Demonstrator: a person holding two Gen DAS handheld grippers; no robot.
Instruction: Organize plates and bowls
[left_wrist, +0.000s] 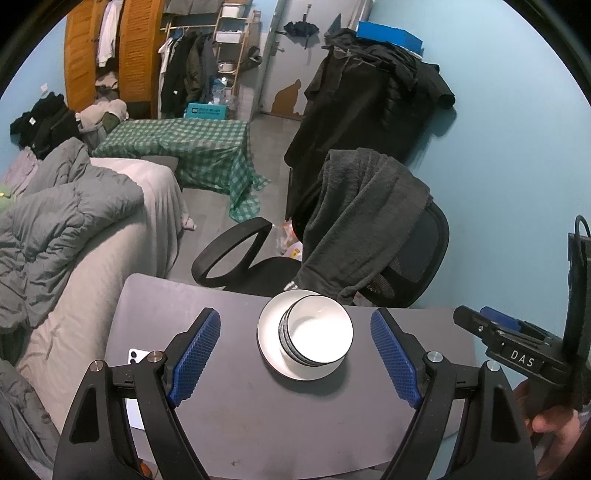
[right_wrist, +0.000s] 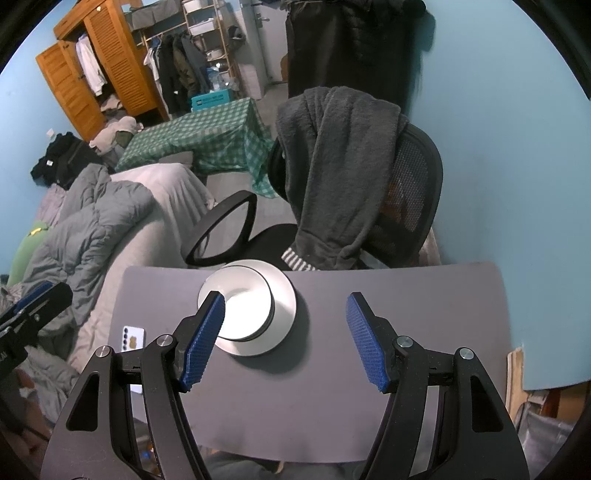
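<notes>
- Left wrist view: a stack of bowls (left_wrist: 316, 338) sits on a white plate (left_wrist: 269, 343), which lies on the grey table (left_wrist: 236, 417) near its far edge.
- The left gripper (left_wrist: 295, 354) has its blue-padded jaws wide apart, one on each side of the plate, touching nothing.
- The bowls have dark rims and white insides; how many are nested is hard to count, perhaps three or four.
- To the right of the plate the right gripper (left_wrist: 495, 328) shows side-on, with the letters "DAS" on its body; from here I cannot tell how its jaws stand.
- Right wrist view: the right gripper (right_wrist: 286, 339) is spread open above the table, empty.
- Left of the plate, a white phone (right_wrist: 133, 338) lies at the table's edge.
- Beyond the plate stands an office chair (right_wrist: 413, 192) draped with a grey hoodie (right_wrist: 332, 166).
</notes>
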